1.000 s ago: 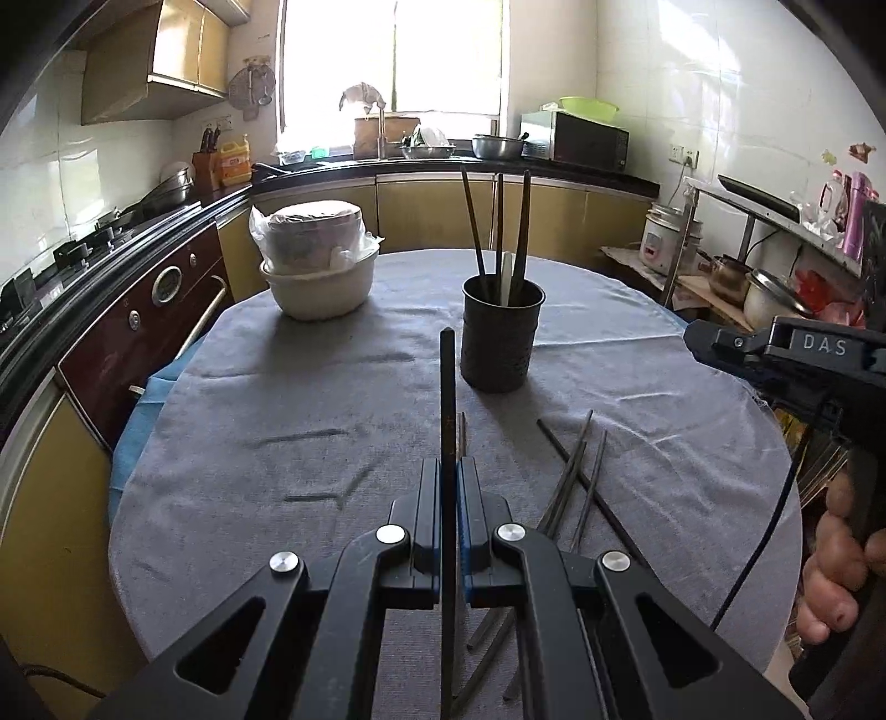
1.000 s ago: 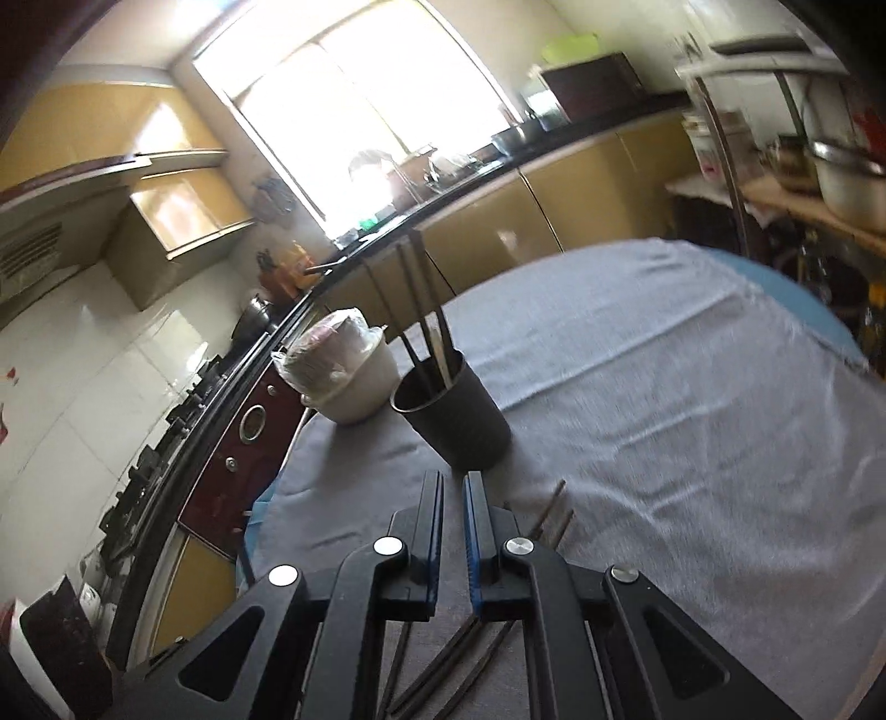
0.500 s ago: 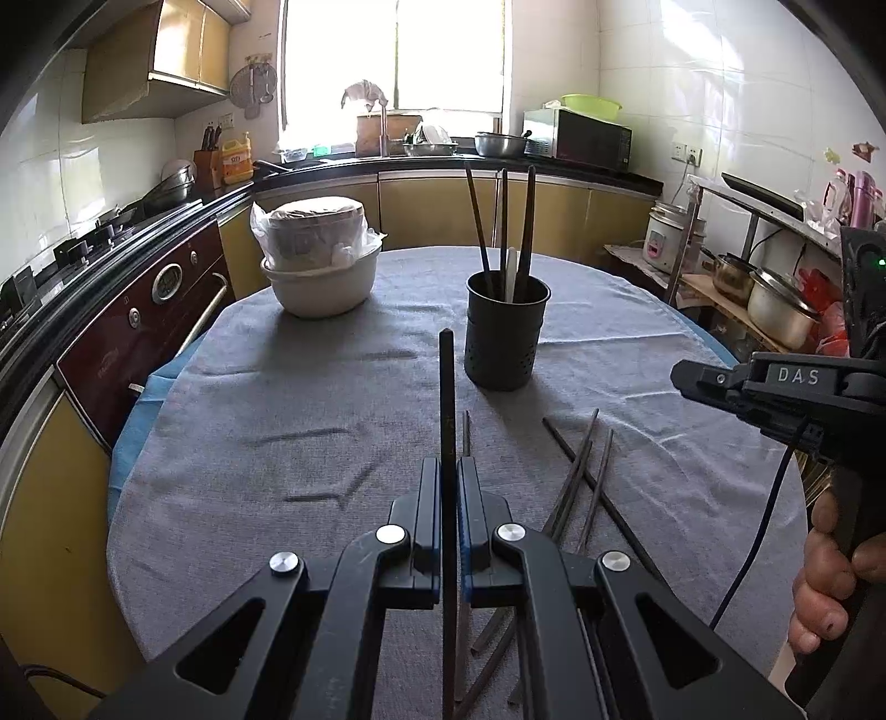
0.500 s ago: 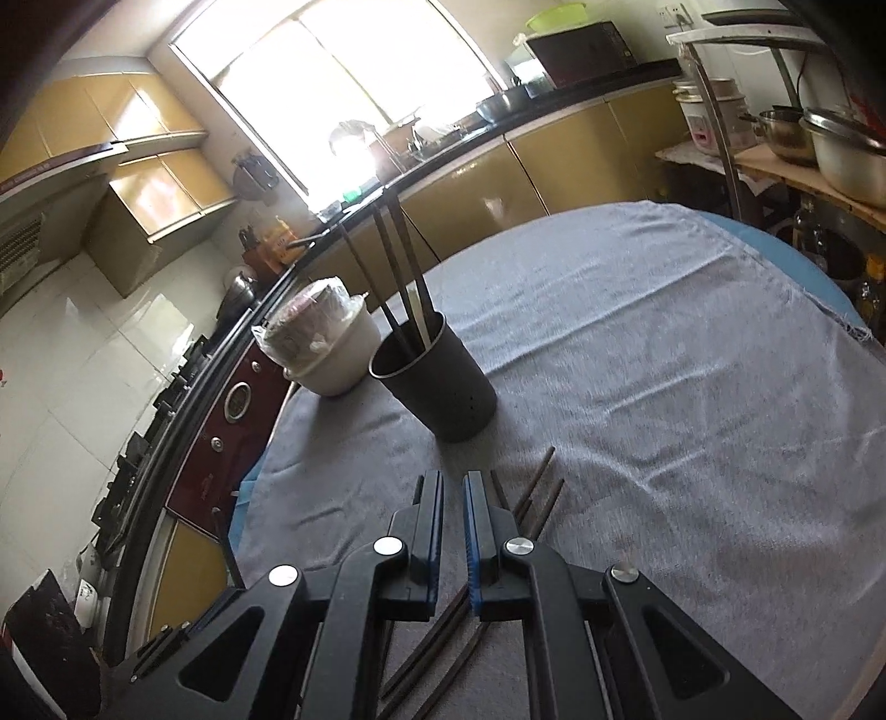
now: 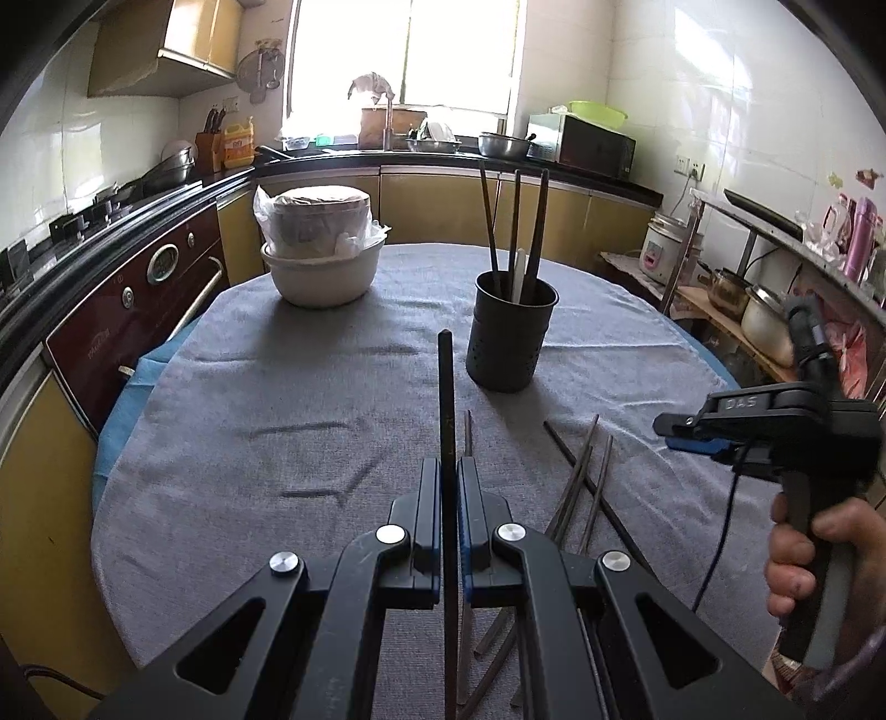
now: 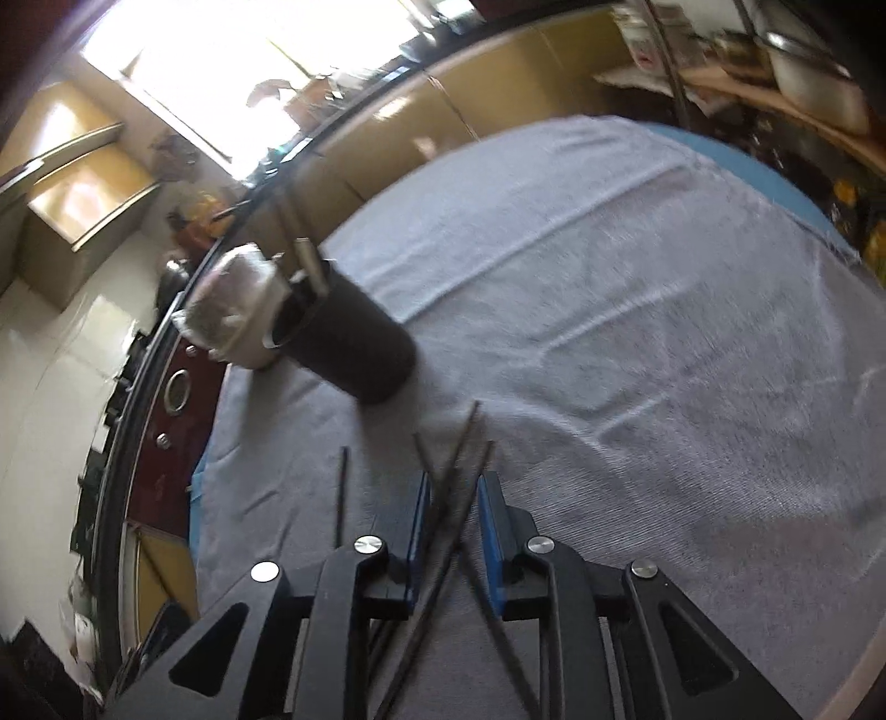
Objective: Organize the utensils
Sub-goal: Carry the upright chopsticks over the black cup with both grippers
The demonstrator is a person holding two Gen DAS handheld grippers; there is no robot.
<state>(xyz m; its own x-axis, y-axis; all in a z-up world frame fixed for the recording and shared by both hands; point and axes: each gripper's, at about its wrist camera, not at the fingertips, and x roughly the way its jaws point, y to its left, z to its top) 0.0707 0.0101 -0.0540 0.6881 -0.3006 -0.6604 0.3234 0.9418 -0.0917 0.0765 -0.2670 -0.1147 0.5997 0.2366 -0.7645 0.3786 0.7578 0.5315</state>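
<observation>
A dark chopstick [image 5: 446, 410] is clamped by the left gripper [image 5: 448, 487], pointing to twelve o'clock. The right gripper [image 6: 453, 498], its jaws just opening, is parted narrowly over the loose chopsticks [image 6: 459, 471].

A bright window [image 5: 404, 52] pours daylight over a black L-shaped countertop [image 5: 443, 160] with yellow cabinet fronts [image 5: 432, 207], white tiled walls [image 5: 692, 99], a dark red oven [image 5: 138, 299] at left, a microwave [image 5: 595, 147], and a cluttered shelf rack [image 5: 775, 266] at right.
</observation>
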